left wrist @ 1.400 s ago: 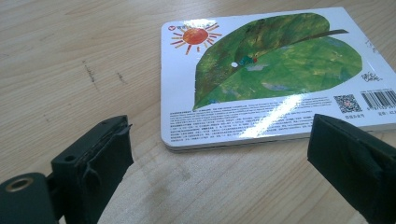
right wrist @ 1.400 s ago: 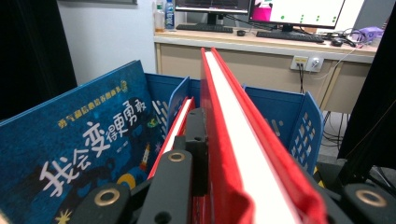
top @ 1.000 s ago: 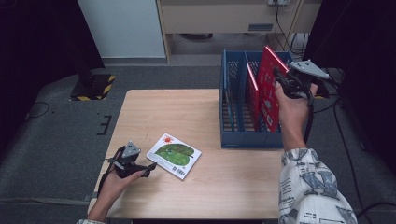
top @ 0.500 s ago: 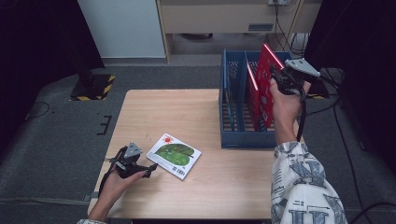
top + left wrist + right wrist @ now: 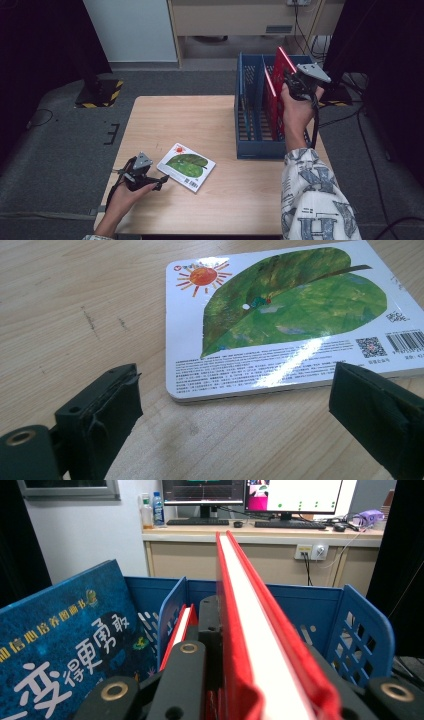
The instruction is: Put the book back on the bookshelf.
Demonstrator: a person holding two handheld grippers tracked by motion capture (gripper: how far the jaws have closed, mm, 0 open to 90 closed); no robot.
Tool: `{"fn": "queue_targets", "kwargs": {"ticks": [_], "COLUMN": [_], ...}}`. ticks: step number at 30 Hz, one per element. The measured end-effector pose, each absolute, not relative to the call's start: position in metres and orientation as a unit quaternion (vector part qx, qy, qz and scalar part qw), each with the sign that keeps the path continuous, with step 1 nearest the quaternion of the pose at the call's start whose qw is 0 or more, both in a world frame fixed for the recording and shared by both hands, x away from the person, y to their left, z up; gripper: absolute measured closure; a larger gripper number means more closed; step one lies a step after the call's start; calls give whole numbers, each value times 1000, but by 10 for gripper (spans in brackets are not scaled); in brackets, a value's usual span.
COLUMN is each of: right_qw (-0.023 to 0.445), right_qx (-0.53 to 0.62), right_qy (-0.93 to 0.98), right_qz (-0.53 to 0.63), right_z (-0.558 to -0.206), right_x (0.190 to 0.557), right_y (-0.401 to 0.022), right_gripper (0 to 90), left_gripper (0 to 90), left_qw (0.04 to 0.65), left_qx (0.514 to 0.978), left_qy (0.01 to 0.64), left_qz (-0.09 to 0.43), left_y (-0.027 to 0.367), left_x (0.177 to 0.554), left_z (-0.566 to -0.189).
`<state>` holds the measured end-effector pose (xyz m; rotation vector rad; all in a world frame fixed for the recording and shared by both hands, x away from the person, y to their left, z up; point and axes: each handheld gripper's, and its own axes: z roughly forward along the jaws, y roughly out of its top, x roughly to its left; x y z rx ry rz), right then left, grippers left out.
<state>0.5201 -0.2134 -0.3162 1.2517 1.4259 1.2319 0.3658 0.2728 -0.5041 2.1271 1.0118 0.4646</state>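
Observation:
A white picture book with a green leaf cover (image 5: 186, 166) (image 5: 280, 315) lies flat on the wooden table (image 5: 200, 120). My left gripper (image 5: 161, 181) (image 5: 235, 390) rests on the table just left of it. Its jaws stand open and level with the book's near edge, without touching it. My right gripper (image 5: 292, 82) (image 5: 250, 680) is shut on a red book (image 5: 282, 62) (image 5: 250, 605). It holds the book upright on edge over the right part of the blue crate (image 5: 260, 148) (image 5: 360, 625).
In the crate stand another red book (image 5: 270, 95) (image 5: 181, 625) and a dark blue book (image 5: 65, 645), parted by dividers. The crate sits at the table's right edge. A desk with monitors (image 5: 250, 495) is behind, and a yellow-black stand base (image 5: 100, 92) sits on the floor at left.
My right hand has carried the red book a little leftward and lower over the crate. The left gripper and the leaf book have stayed put.

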Motion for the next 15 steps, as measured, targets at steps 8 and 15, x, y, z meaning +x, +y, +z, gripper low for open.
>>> {"fn": "queue_targets", "kwargs": {"ticks": [8,15], "right_qw": [429,424], "right_qx": [495,499], "right_qy": [577,580], "right_qz": [488,485], "right_z": [-330,-341], "right_x": [525,528], "right_y": [-211,-210], "right_gripper": [796,794], "left_gripper": [58,58], "left_qw": [359,357], "left_qx": [827,828], "left_qy": [392,392], "left_qz": [181,181], "left_y": [272,272], "left_x": [367,367], "left_z": [-505,-505]}}
